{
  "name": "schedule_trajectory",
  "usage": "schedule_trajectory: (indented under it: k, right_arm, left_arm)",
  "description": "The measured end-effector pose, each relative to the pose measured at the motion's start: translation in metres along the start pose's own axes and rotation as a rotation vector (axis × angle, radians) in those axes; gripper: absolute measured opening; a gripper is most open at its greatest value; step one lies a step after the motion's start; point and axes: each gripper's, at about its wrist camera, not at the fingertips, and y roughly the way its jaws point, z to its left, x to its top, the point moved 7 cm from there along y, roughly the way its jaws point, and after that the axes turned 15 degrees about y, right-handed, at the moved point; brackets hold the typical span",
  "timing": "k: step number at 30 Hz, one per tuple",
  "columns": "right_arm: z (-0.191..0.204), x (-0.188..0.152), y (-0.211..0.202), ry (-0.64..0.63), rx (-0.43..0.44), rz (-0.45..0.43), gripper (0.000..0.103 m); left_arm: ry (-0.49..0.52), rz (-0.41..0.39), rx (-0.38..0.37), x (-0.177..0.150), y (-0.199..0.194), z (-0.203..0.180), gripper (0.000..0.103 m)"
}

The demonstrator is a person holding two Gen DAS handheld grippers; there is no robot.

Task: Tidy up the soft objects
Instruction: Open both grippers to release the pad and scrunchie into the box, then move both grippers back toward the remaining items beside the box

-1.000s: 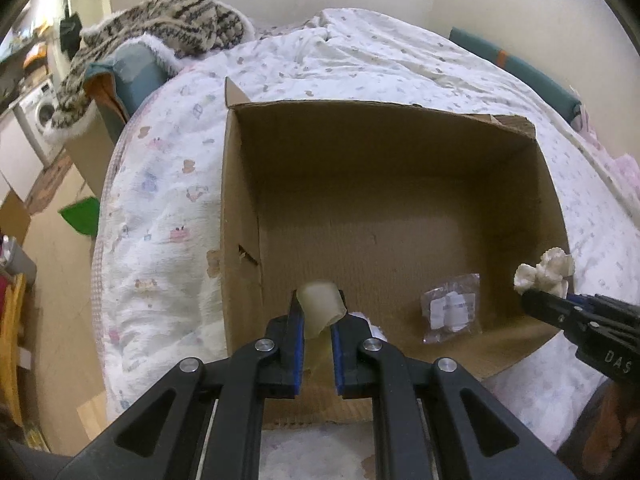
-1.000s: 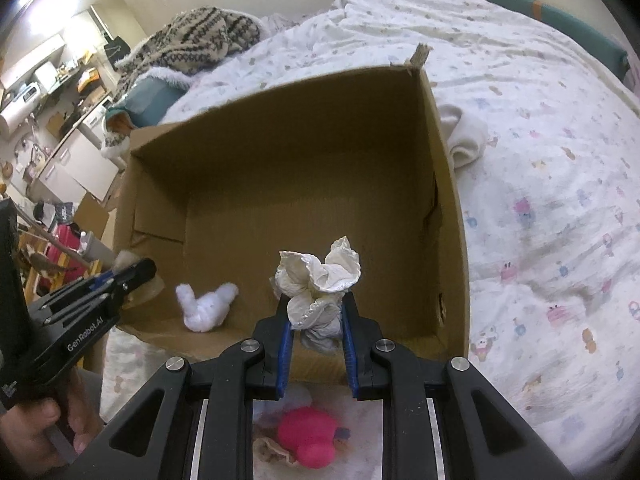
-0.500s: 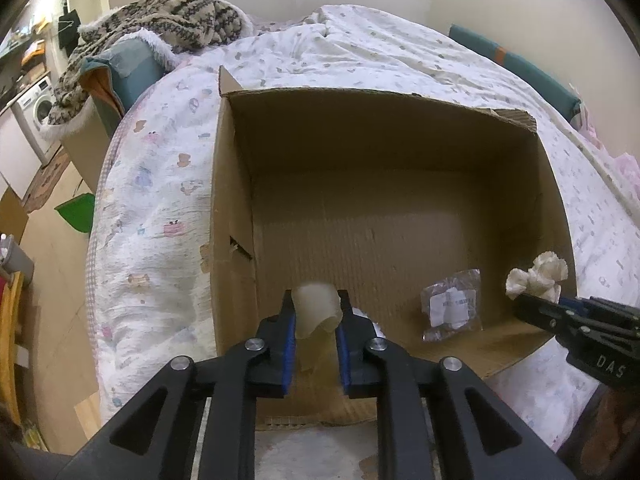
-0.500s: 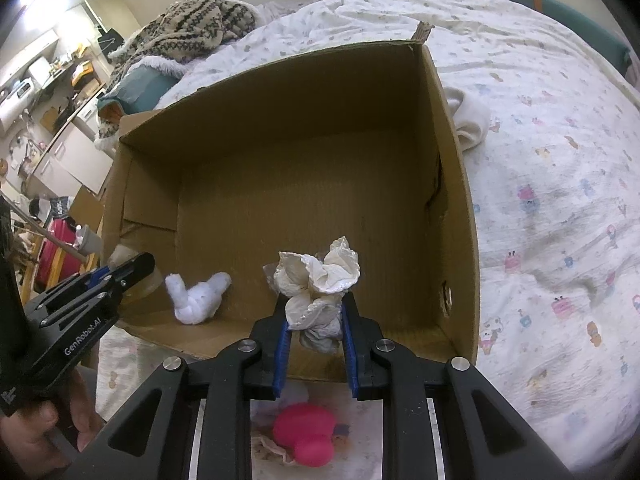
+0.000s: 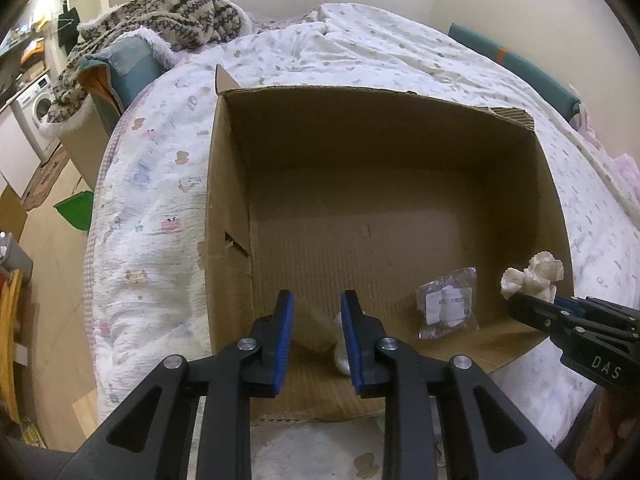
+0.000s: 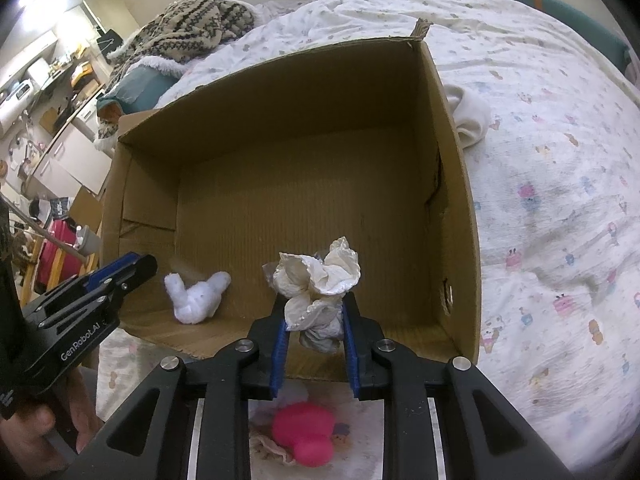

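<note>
An open cardboard box (image 5: 228,208) (image 6: 460,184) lies on the bed. My left gripper (image 5: 316,312) is open and empty over the box's near left corner. A blurred beige soft piece (image 5: 316,332) falls just below its fingers. A white plush toy (image 6: 196,294) (image 5: 342,354) lies on the box floor. My right gripper (image 6: 314,312) is shut on a crumpled white cloth (image 6: 316,280) (image 5: 532,276) above the box's near right edge. A clear plastic bag (image 5: 448,304) lies inside the box.
The bed's patterned white quilt (image 5: 152,200) (image 6: 560,200) surrounds the box. A pink soft toy (image 6: 304,436) lies on the bed below my right gripper. A white folded cloth (image 6: 472,116) lies beside the box's right wall. A knitted blanket (image 5: 172,12) is piled at the bed's far left.
My left gripper has opened and let go of the beige soft piece, which now drops into the box. My right gripper still holds the crumpled cloth and has moved slightly closer over the box.
</note>
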Motion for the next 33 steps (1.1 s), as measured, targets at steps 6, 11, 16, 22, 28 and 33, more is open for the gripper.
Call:
schedule_trajectory:
  k: [6,11,16,22,28,33]
  right_arm:
    - [-0.001,0.001,-0.001,0.01,0.005,-0.004,0.037]
    - [-0.003,0.006,-0.006,0.022,0.008,-0.031,0.062]
    - [-0.002,0.009,-0.011,0.038,0.015,-0.053,0.088]
    - [-0.001,0.013,-0.019,0.048,0.035,-0.097,0.103]
    - [-0.001,0.015,-0.028,0.049,0.033,-0.141,0.103]
    - [-0.001,0.013,-0.034,0.046,0.033,-0.147,0.103]
  left_arm:
    - [0.006,0.009,0.014,0.0,-0.001,-0.002,0.043]
    - [0.002,-0.023,0.022,0.003,-0.009,-0.003,0.056]
    - [-0.012,-0.029,0.046,0.004,-0.014,0.001,0.056]
    - [-0.025,-0.037,0.038,0.006,-0.017,0.005,0.056]
    - [-0.02,-0.039,0.014,0.005,-0.02,0.0,0.072]
    - [-0.026,-0.059,-0.004,0.004,-0.028,-0.002,0.09]
